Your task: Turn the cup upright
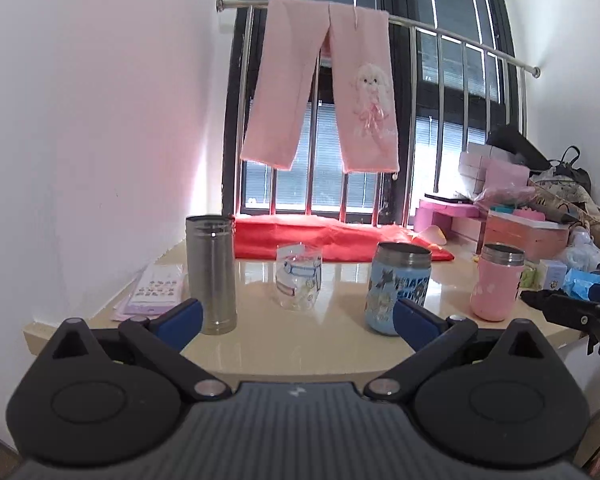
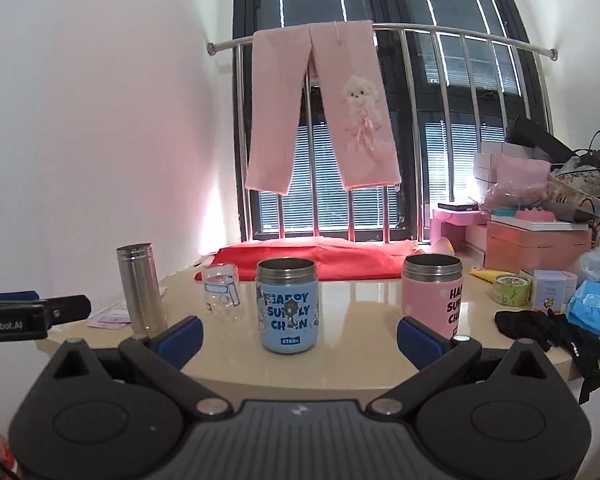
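1. the blue cup (image 2: 288, 305) stands upright on the beige table (image 2: 352, 364), open mouth up, printed side toward the right wrist camera; it serves as the landmark here.
2. the right gripper (image 2: 299, 337) hangs at the table's near edge, just in front of the blue cup, its blue-padded fingers (image 2: 180, 338) spread wide to either side of the cup and gripping nothing.
3. the left gripper (image 1: 299, 318) is likewise spread wide and empty, held off the near edge to the left of the blue cup; in its own view the blue cup (image 1: 398, 287) sits just behind its right finger.
4. a pink cup (image 2: 433, 289) stands upright to the right of the blue cup, apart from it.
5. a clear glass (image 2: 222, 293) with printed figures stands to the left of the blue cup, slightly farther back.
6. a tall steel tumbler (image 2: 141, 289) stands farther left of the blue cup, beyond the glass.
7. a red cloth (image 2: 320, 258) lies behind the blue cup, under the window bars, where pink trousers (image 2: 320, 108) hang on a rail.
8. a black strap (image 2: 556, 334) lies at the table edge, right of the blue cup past the pink one.
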Available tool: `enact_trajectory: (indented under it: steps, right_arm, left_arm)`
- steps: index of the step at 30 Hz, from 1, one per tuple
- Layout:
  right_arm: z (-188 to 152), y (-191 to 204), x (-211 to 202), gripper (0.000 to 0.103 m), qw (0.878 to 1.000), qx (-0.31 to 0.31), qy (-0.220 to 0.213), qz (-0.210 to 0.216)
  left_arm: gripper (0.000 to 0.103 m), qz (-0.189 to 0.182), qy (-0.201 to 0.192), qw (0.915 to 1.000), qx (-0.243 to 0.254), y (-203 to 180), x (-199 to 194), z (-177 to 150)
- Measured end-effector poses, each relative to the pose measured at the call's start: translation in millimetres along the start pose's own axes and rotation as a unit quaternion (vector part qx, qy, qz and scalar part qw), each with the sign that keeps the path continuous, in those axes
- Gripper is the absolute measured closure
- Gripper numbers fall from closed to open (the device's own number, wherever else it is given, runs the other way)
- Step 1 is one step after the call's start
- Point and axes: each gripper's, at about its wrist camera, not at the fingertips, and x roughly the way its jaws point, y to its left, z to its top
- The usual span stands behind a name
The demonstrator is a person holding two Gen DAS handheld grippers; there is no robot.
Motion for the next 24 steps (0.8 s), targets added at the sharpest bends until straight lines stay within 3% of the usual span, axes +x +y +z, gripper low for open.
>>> enact_trajectory:
  steps: [7, 24]
  right_arm:
    - [-4.0, -6.3, -5.6, 0.000, 1.000, 0.010, -0.003, -0.008]
    - [-5.4, -4.6, -3.4, 0.000, 1.000, 0.007, -0.005, -0.004]
  left_arm:
    - [0.000, -0.008, -0.020, 0.9997, 0.010, -5.4, -5.9, 1.6]
    - [0.000, -0.012, -0.019, 0.9997, 0.010, -6.8, -6.0, 0.0]
